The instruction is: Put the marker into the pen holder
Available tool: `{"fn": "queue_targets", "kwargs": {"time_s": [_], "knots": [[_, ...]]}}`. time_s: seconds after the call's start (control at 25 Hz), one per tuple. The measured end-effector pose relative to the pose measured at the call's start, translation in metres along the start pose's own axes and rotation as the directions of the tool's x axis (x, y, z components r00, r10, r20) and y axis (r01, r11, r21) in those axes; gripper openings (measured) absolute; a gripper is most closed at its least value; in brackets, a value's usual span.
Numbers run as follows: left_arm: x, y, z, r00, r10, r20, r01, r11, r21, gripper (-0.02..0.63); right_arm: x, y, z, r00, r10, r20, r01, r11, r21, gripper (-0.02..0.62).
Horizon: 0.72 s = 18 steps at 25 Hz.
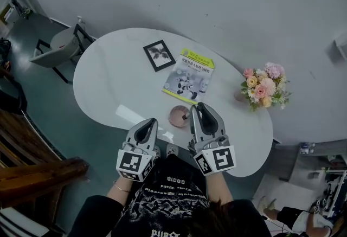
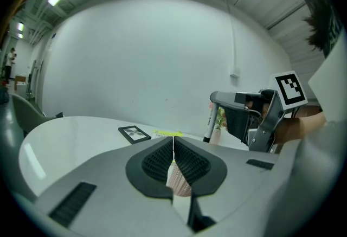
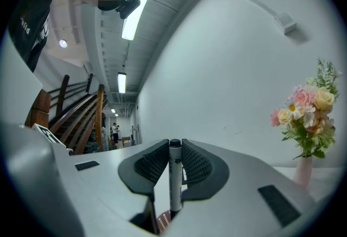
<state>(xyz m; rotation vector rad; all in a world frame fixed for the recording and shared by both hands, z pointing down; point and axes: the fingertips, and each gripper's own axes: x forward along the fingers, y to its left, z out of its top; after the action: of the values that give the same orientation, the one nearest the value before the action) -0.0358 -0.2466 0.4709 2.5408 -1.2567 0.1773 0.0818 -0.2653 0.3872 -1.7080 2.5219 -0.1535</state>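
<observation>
The marker (image 3: 174, 176) stands upright, its long axis vertical. Its dark capped end points up between the pads and its dark lower end points down at the pink pen holder (image 1: 178, 116). It is clamped in the right gripper (image 3: 174, 146), whose two jaws press on its white barrel from either side. In the left gripper view it hangs nearly straight down from those jaws, leaning only slightly. It sits just over the holder, low and centre in the head view (whether its lower end has passed the rim cannot be made out). There is one marker and one holder. The left gripper (image 2: 173, 143) is just left of the holder, jaws clenched together on nothing, and the holder's ribbed pink side shows below where its pads meet. Both grippers are at the near edge of the one white oval table (image 1: 108, 78). Further up the frame lie one booklet (image 1: 188, 76) with a yellow top band and, just up and left of it, one black picture frame (image 1: 159, 55). One bouquet of pink and cream flowers (image 1: 264, 85) stands at the table's right edge. One chair (image 1: 54, 51) is at upper left, off the table.
</observation>
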Motion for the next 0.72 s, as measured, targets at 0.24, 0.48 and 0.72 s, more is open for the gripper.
{"fn": "queue_targets", "kwargs": {"time_s": [0.24, 0.48, 0.72], "knots": [[-0.006, 0.011, 0.000, 0.999, 0.049, -0.005, -0.049, 0.999, -0.007, 0.025, 0.009, 0.003, -0.012, 0.999, 0.037, -0.027, -0.038, 0.999, -0.007, 0.091], [-0.006, 0.018, -0.012, 0.996, 0.072, -0.053, -0.072, 0.997, 0.009, 0.025, 0.016, 0.006, -0.024, 0.997, 0.061, -0.054, -0.062, 0.998, -0.009, 0.091], [-0.004, 0.021, -0.021, 0.994, 0.074, -0.081, -0.074, 0.997, 0.000, 0.025, 0.020, 0.004, -0.037, 0.995, 0.066, -0.078, -0.067, 0.998, -0.011, 0.091]]}}
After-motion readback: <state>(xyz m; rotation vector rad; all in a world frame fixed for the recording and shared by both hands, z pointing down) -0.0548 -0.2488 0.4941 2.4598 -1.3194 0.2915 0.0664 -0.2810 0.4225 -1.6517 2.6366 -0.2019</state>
